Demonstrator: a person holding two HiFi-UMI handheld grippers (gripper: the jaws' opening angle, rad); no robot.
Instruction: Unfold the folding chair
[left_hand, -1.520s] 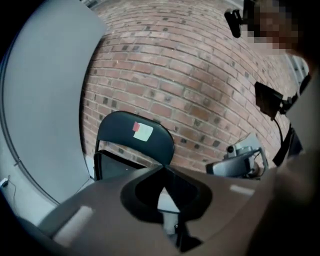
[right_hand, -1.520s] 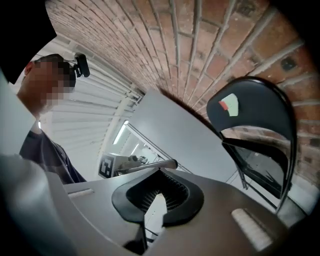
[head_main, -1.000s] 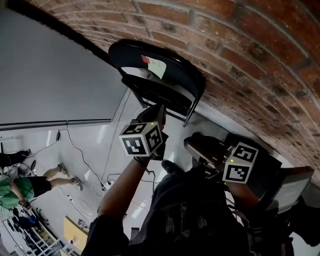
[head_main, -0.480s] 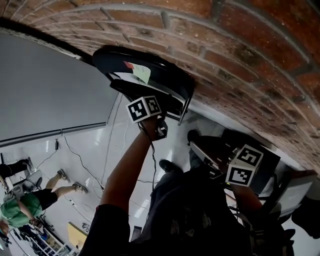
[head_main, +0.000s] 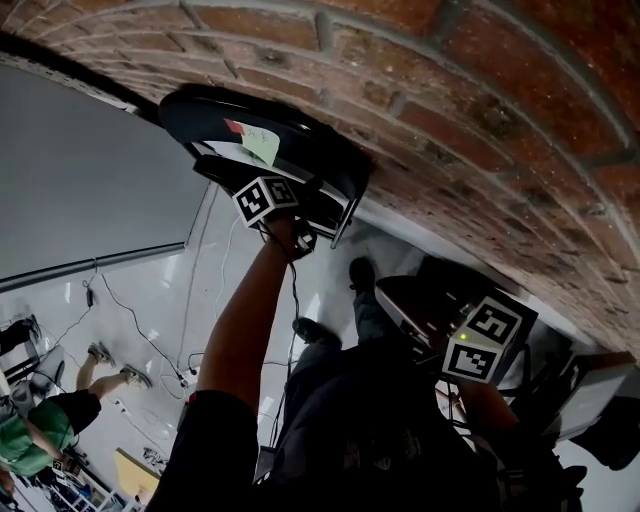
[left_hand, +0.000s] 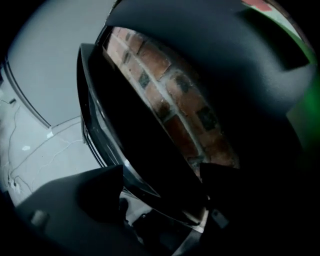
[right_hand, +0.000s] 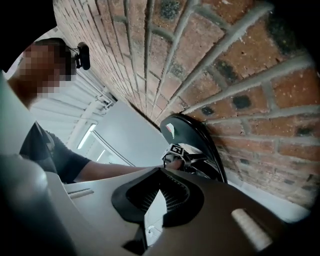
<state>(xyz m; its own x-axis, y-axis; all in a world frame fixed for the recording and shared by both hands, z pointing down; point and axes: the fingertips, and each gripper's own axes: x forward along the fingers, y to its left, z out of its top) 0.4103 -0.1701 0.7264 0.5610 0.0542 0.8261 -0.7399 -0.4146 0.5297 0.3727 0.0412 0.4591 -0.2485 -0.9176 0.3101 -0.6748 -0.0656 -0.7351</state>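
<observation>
The folded black chair (head_main: 300, 150) leans against the brick wall, with a green and red sticker (head_main: 256, 143) on its face. My left gripper (head_main: 280, 192) is at the chair's lower part, marker cube facing me. In the left gripper view its jaws have just been opening and stand wide; the chair's curved seat edge (left_hand: 107, 145) runs between the two fingers (left_hand: 100, 192) without either pad pressing on it. My right gripper (head_main: 390, 292) hangs back near my body, shut and holding nothing. In its own view the right gripper (right_hand: 157, 200) looks toward the chair (right_hand: 192, 137).
The brick wall (head_main: 480, 110) curves over the top and right. A grey panel (head_main: 80, 170) stands left of the chair. Cables (head_main: 150, 340) trail over the white floor. A person in green (head_main: 30, 430) is at the lower left. Dark gear (head_main: 590, 390) sits at the right.
My left gripper has travelled from in front of my body to the chair's lower edge, rolling so its cube shows another face. The right gripper has shifted only a little.
</observation>
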